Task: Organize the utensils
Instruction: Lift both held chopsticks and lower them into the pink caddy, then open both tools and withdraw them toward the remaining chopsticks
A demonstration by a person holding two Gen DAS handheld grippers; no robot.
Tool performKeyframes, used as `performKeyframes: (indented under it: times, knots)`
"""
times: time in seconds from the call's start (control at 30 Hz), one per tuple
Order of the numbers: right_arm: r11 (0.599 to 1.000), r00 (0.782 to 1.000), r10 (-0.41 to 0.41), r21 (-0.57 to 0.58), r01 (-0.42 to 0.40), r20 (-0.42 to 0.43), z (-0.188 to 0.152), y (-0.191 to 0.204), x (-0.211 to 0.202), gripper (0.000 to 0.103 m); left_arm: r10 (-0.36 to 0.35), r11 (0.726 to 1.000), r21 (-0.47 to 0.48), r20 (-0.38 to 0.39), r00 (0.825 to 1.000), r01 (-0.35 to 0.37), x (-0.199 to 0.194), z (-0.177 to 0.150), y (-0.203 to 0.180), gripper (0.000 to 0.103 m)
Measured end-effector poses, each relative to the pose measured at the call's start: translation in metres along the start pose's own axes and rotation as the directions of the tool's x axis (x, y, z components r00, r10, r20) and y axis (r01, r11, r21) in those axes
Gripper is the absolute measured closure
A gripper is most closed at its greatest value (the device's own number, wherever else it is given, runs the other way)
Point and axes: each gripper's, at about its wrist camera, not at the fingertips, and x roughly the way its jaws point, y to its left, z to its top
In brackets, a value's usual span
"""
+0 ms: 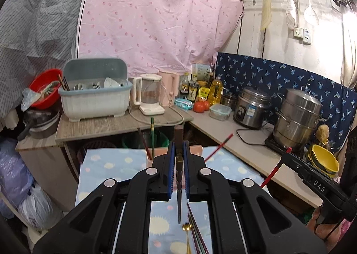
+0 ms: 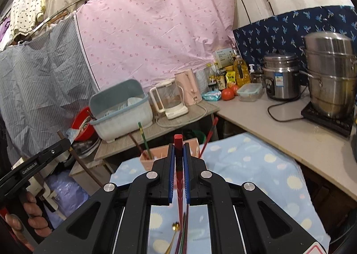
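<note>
Left gripper [image 1: 179,153]: our jaws are closed tight on a dark brown chopstick [image 1: 178,140], square butt end standing above the pads, tapered tip hanging below over the table. Right gripper [image 2: 178,153]: likewise clamped, on a red chopstick [image 2: 178,142], butt up, tip down.

Handling, as we judge it: both sticks light, stiff, slender. The lacquered red one looks slick, so it may swivel between the pads if the grip sits far from its middle. We hold each near the thick end, which seems the better place; the taper offers less to bite.

Just beyond the fingers, a pink holder [image 2: 147,160] stands at the far edge of the blue spotted cloth [image 2: 245,160]. It already carries a green chopstick [image 2: 144,138], a brown one and, at its other end, a second red chopstick [image 2: 208,140], all leaning.

Below the jaws, more utensils lie on the cloth: a gold spoon [image 1: 186,228] and a few loose chopsticks [image 1: 196,231] touching side by side.

Further out: a dish rack [image 1: 96,98] on the counter.
</note>
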Motion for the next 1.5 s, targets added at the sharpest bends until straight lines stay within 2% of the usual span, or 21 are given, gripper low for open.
performKeyframes:
  times: [0.3, 0.57, 0.77, 1.1, 1.13, 1.17, 1.2, 1.23, 1.27, 1.5]
  knots:
    - [1.000, 0.998, 0.022, 0.001, -0.022, 0.062, 0.062, 0.016, 0.059, 0.096, 0.011, 1.000, 0.005, 0.087, 0.996, -0.012, 0.044, 0.061, 0.004, 0.096]
    - [0.999, 0.994, 0.027, 0.045, -0.031, 0.102, 0.096, 0.021, 0.120, 0.096, 0.023, 1.000, -0.017, 0.116, 0.993, -0.021, 0.097, 0.087, 0.010, 0.096]
    - [0.997, 0.998, 0.024, 0.065, -0.028, 0.063, 0.092, 0.018, 0.163, 0.096, 0.024, 0.999, -0.033, 0.079, 0.997, -0.022, 0.137, 0.083, 0.019, 0.096]
    - [0.999, 0.998, 0.004, 0.053, -0.001, -0.056, 0.054, 0.010, 0.215, 0.096, 0.004, 0.998, -0.059, -0.011, 1.000, -0.005, 0.183, 0.053, 0.031, 0.095]
    - [0.999, 0.998, -0.002, 0.049, 0.005, -0.062, 0.051, 0.009, 0.217, 0.093, 0.001, 0.998, -0.066, -0.020, 1.000, -0.003, 0.185, 0.050, 0.033, 0.095]
    - [0.999, 0.998, -0.011, 0.044, 0.014, -0.063, 0.048, 0.008, 0.217, 0.085, 0.005, 0.997, -0.075, -0.026, 1.000, -0.007, 0.187, 0.047, 0.036, 0.093]
    - [0.999, 0.998, -0.023, 0.040, 0.026, -0.062, 0.045, 0.007, 0.216, 0.079, 0.015, 0.996, -0.083, -0.030, 0.999, -0.018, 0.188, 0.044, 0.039, 0.081]
    - [0.999, 0.998, -0.027, 0.042, 0.030, -0.058, 0.043, 0.005, 0.214, 0.067, 0.027, 0.996, -0.089, -0.032, 0.999, -0.030, 0.188, 0.042, 0.041, 0.072]
    - [0.999, 0.998, -0.027, 0.045, 0.030, -0.054, 0.041, 0.004, 0.210, 0.065, 0.038, 0.995, -0.095, -0.030, 0.999, -0.041, 0.187, 0.040, 0.044, 0.058]
    - [0.999, 0.997, -0.012, 0.050, 0.016, -0.072, 0.027, 0.004, 0.187, 0.065, 0.043, 0.994, -0.101, -0.064, 0.997, -0.050, 0.170, 0.023, 0.051, 0.057]
